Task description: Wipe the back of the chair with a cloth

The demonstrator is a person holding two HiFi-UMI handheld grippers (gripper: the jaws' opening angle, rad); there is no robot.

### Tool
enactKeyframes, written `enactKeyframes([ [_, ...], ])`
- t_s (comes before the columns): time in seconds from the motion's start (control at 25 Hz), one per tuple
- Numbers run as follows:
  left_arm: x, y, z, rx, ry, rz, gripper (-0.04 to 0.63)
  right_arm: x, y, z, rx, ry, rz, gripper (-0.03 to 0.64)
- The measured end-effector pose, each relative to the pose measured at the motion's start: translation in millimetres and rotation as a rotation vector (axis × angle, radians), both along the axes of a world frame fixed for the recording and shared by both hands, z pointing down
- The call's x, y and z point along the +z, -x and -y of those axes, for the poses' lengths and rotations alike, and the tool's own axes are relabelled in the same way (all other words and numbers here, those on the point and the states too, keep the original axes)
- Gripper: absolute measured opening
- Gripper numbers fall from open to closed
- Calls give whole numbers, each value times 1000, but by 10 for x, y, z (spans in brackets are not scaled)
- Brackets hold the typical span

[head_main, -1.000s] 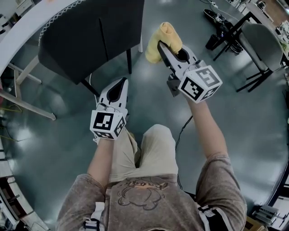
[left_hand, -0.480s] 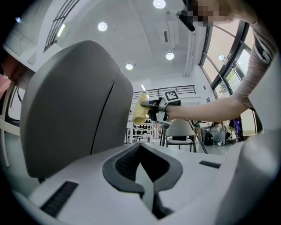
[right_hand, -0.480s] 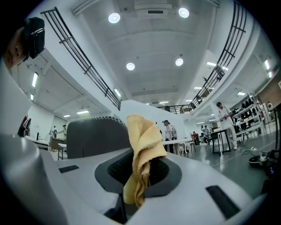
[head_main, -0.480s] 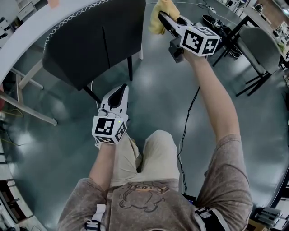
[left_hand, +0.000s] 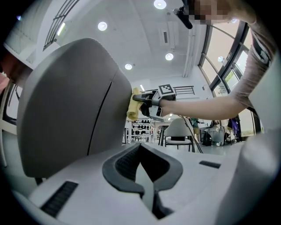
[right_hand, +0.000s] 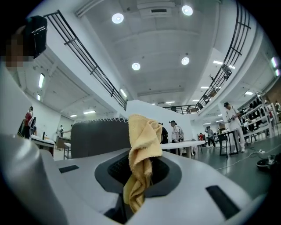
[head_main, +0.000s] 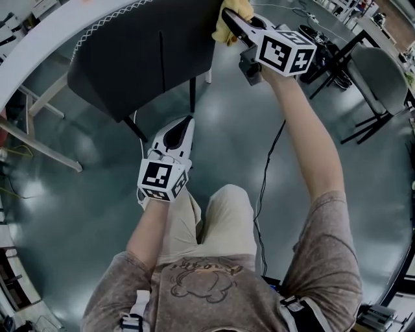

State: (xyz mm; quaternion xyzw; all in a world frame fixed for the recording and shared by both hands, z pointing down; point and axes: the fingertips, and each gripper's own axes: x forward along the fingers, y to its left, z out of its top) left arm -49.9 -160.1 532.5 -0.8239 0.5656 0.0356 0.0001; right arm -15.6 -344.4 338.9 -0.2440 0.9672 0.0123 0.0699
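The dark grey chair [head_main: 146,55] stands at the top left of the head view, its back [left_hand: 66,101] facing me. My right gripper [head_main: 228,18] is raised at the chair back's upper right edge, shut on a yellow cloth [head_main: 231,14]. In the right gripper view the cloth [right_hand: 142,149] hangs bunched between the jaws, with the chair's top edge [right_hand: 99,134] just beyond it. My left gripper [head_main: 182,127] hangs low beside the chair's black legs, shut and empty. The left gripper view shows the cloth [left_hand: 133,104] against the back's right edge.
A white table [head_main: 39,39] runs behind the chair at the top left. Another grey chair [head_main: 379,65] and a black table frame [head_main: 337,45] stand at the top right. A black cable [head_main: 269,168] trails across the glossy floor. Several people stand in the distance.
My right gripper has lifted the cloth up and forward, from beside the chair to its back's upper right edge. The left gripper has hardly moved.
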Motion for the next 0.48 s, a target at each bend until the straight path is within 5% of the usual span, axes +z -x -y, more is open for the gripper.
enactKeyframes([
  [0.48, 5, 53, -58, -12, -9, 27, 8, -112, 524, -702, -176, -71, -25, 69],
])
